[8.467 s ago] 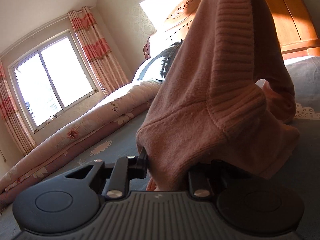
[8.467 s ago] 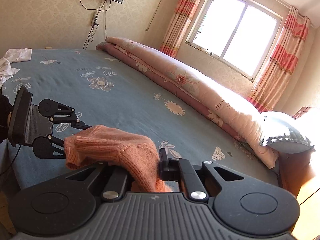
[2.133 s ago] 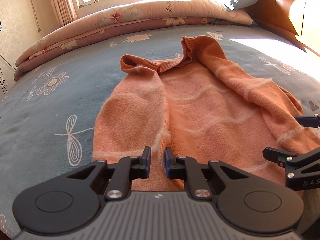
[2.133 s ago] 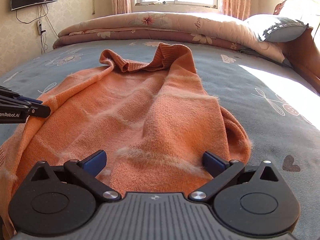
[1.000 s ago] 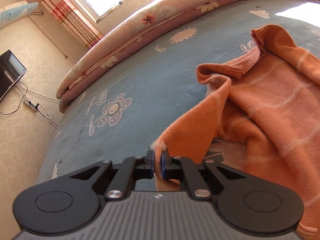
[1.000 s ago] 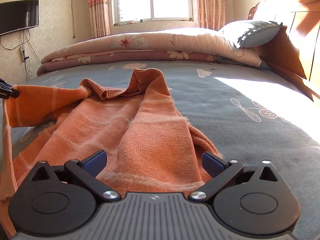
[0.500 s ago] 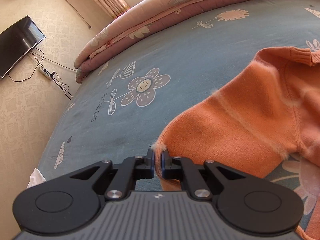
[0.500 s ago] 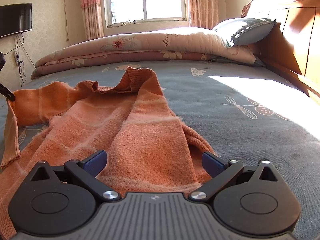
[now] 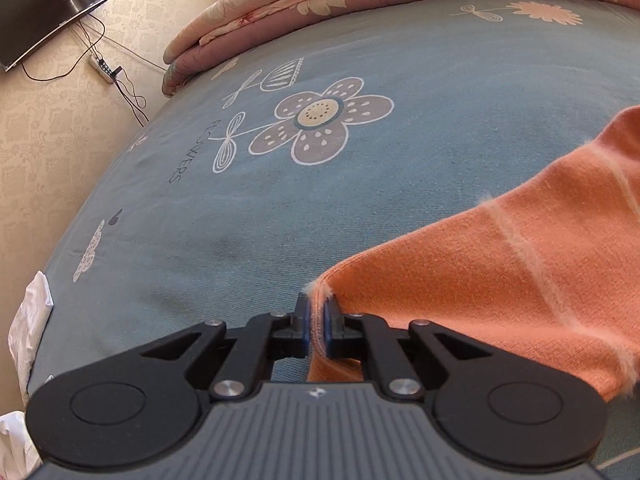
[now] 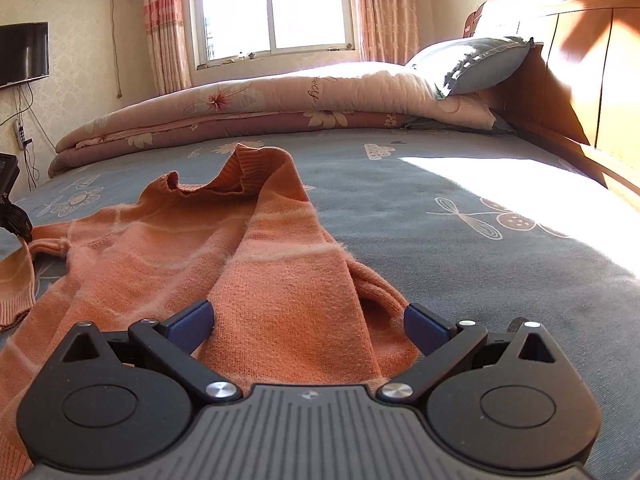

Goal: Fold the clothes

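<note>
An orange knitted sweater [image 10: 256, 256] with pale fuzzy stripes lies spread on the blue flowered bedsheet [image 10: 460, 208], its ribbed collar toward the window. My left gripper [image 9: 316, 316] is shut on the edge of one sleeve [image 9: 500, 276], which stretches out to the right, low over the sheet. In the right wrist view that sleeve [image 10: 20, 276] runs off to the left, where part of the left gripper [image 10: 12, 208] shows. My right gripper [image 10: 308, 322] stands open over the sweater's near fold, its blue pads apart from the cloth.
A rolled floral quilt [image 10: 256, 108] and a grey pillow [image 10: 476, 64] lie along the far side of the bed. The wooden headboard [image 10: 580, 72] stands at the right. White cloth [image 9: 28, 320] lies at the bed's left edge; a television [image 9: 44, 8] hangs on the wall.
The left gripper has carried the sleeve leftward and down, away from the sweater's body, so the sleeve now lies stretched out. The right gripper has stayed in place, still open.
</note>
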